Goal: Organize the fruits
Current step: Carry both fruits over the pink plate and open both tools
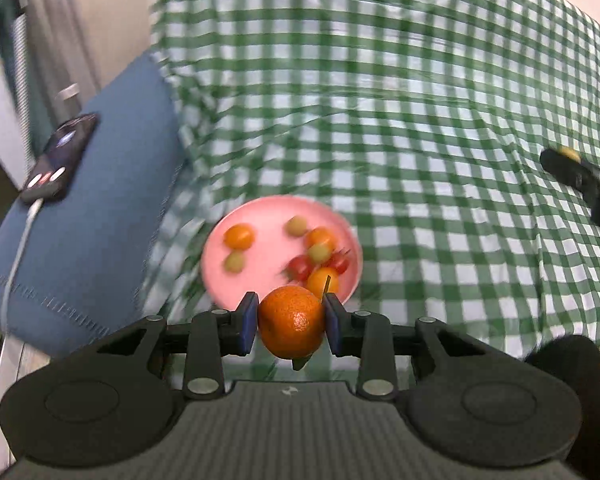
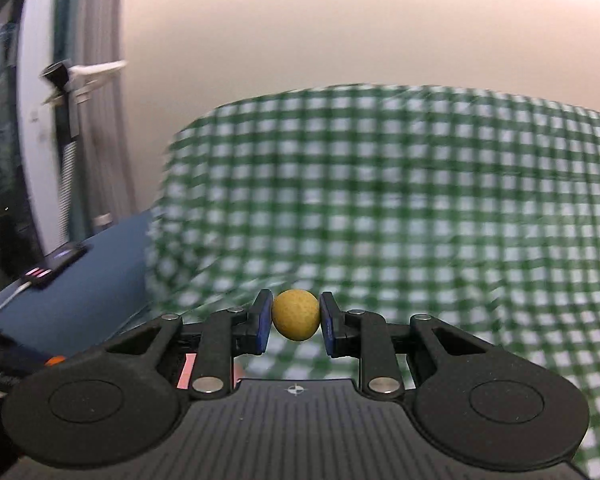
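Clamped between the blue pads (image 1: pixel 247 322) of the left hand-held gripper (image 1: pixel 291 322): an orange (image 1: pixel 291 326), pressed on both flanks, jaws only partly spread to its width, carried above the near rim of the pink plate (image 1: pixel 260 256). At nine o'clock from the plate, lying on a blue cushion (image 1: pixel 100 208), a phone (image 1: pixel 62 158) with lit screen and a white cable (image 1: pixel 18 256) trailing toward seven o'clock. On the plate, left to right: a small orange fruit (image 1: pixel 239 237) with a green grape (image 1: pixel 235 261) just below it, another green grape (image 1: pixel 297 226) at twelve o'clock, then a cluster at three to five o'clock of orange fruits, a grape and red cherry tomatoes (image 1: pixel 300 267), touching one another. Under the plate and beyond, a green-and-white checked cloth (image 1: pixel 400 120) over the tabletop, blurred. At three o'clock in the left wrist view, the right hand-held gripper (image 1: pixel 570 160) seen dark and blurred, a yellow speck at its tip.

Pinched in the right hand-held gripper (image 2: pixel 295 315): a small round yellow fruit (image 2: pixel 295 315), both pads touching it, jaws nearly together, held above the checked cloth (image 2: pixel 400 200). Phone (image 2: pixel 56 266) at nine o'clock on the cushion (image 2: pixel 92 280).
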`<state>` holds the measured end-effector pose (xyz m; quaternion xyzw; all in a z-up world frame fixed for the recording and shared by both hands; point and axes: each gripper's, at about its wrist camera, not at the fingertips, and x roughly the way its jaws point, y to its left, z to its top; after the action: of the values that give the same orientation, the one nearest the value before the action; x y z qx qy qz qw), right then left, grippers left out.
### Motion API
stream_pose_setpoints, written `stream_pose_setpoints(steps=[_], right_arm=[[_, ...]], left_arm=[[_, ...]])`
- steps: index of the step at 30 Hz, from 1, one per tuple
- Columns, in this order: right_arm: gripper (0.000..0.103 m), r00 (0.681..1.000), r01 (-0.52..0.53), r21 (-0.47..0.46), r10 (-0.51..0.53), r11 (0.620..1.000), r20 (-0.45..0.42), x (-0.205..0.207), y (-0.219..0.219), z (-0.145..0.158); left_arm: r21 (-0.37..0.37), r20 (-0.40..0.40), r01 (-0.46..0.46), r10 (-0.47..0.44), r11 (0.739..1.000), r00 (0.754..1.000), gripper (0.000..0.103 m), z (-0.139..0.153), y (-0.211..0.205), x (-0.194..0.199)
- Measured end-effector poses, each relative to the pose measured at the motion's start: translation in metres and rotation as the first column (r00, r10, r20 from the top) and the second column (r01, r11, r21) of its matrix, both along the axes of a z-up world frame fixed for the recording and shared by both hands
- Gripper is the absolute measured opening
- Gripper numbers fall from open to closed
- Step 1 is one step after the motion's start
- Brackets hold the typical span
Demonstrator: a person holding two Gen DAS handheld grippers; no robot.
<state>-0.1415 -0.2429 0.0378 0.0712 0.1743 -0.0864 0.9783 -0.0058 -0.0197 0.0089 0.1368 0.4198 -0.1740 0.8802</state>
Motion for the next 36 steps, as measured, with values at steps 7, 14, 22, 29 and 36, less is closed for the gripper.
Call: stream_pose_setpoints(steps=[7, 14, 22, 29, 36], right_arm=[[0.026, 0.99, -0.128, -0.008, 0.127, 0.992, -0.052, -0.03, 0.069, 0.011], [0.026, 0.986, -0.142, 0.019, 0.143, 0.99, -0.085, -0.043, 0.094, 0.012], [0.026, 0.985, -0.145, 0.018, 0.146, 0.989, -0.091, -0.054, 0.102, 0.015], [0.026, 0.983, -0.15, 0.022, 0.151, 0.988, -0.105, -0.051, 0.101, 0.013], [0.026, 0.979, -0.157, 0.039, 0.16, 0.987, -0.129, -0.041, 0.095, 0.002]], left_arm=[[-0.043, 0.012, -0.055, 0.055, 0.998, 0.998, 0.039, 0.005, 0.056, -0.03], [-0.086, 0.02, -0.071, 0.073, 0.994, 0.997, 0.039, 0.009, 0.082, -0.048], [-0.119, 0.03, -0.083, 0.088, 0.989, 0.996, 0.039, 0.013, 0.093, -0.052], [-0.117, 0.021, -0.099, 0.102, 0.988, 0.995, 0.039, 0.012, 0.095, -0.047], [-0.106, 0.002, -0.103, 0.104, 0.989, 0.995, 0.039, 0.003, 0.09, -0.032]])
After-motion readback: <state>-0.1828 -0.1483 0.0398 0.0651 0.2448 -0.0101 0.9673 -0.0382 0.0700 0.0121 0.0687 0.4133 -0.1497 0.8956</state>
